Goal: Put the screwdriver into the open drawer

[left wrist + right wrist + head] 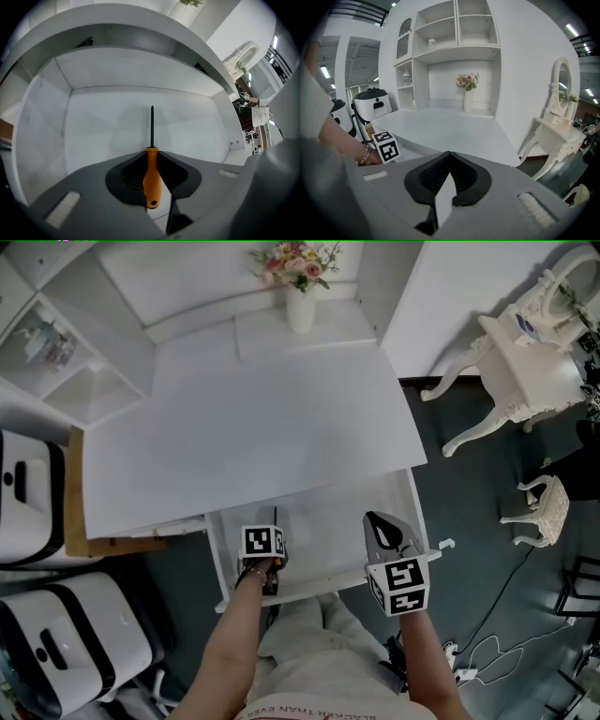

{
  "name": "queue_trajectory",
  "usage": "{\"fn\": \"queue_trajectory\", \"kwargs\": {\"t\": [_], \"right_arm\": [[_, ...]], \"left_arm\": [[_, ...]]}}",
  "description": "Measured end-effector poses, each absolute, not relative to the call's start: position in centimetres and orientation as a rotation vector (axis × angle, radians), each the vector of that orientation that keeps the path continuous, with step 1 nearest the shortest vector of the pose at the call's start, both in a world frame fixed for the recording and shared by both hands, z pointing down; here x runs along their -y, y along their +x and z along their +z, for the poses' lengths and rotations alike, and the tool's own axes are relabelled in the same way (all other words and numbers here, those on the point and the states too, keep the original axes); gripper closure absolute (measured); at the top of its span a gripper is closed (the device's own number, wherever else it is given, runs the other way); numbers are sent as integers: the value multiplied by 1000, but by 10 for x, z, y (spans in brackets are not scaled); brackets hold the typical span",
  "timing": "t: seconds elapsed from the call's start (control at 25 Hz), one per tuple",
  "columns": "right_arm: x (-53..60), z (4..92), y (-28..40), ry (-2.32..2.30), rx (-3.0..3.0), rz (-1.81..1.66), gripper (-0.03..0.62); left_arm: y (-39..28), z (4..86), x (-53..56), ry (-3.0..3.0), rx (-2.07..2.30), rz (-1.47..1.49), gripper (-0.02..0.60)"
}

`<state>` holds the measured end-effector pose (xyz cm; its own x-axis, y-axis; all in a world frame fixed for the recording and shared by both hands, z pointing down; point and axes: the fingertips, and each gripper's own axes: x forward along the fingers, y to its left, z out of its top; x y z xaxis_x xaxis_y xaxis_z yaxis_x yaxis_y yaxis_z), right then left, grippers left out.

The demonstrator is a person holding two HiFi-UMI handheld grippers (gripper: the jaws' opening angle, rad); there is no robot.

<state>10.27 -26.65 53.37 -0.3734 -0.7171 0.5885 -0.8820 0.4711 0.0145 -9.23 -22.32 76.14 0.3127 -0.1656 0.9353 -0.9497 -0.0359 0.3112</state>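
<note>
The left gripper point(151, 151) is clenched on the screwdriver point(151, 176). Its two dark jaws pinch the top of the orange handle, and the rest of the handle runs back between them toward the camera. The thin black shaft sticks straight out past the jaw tips. It points down into the open drawer point(42, 140) and hangs over the drawer's bare white floor. Whether the tip touches the floor cannot be told.

In the head view the left gripper point(265, 557) sits over the left part of the drawer point(217, 563), which is pulled out toward the person from under the white desk top point(253, 418).

The right gripper point(449, 153) is closed with nothing in it, its jaw tips meeting at a point. In the head view the right gripper point(386, 532) hovers above the drawer's right end, apart from the left one.

At the back of the desk a white vase of flowers point(301, 296) stands upright against the wall, with open shelves point(56, 362) to its left. An ornate white dressing table point(525, 362) and a small stool point(548, 507) stand on the dark floor to the right.
</note>
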Motion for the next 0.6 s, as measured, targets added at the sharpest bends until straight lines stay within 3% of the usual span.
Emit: {"fn": "queue_trajectory", "kwargs": {"t": [0.28,0.48,0.6], "right_arm": [[263,534,105,1328,2190,419,592],[263,528,103,1326,2205,397,592],[263,524,103,1323,2219,383,592]], "left_arm": [[-90,762,223,1476,1067,869,483],[-82,756,227,1480,1050,800,334],[-84,751,229,1490,1073,794,324]]}}
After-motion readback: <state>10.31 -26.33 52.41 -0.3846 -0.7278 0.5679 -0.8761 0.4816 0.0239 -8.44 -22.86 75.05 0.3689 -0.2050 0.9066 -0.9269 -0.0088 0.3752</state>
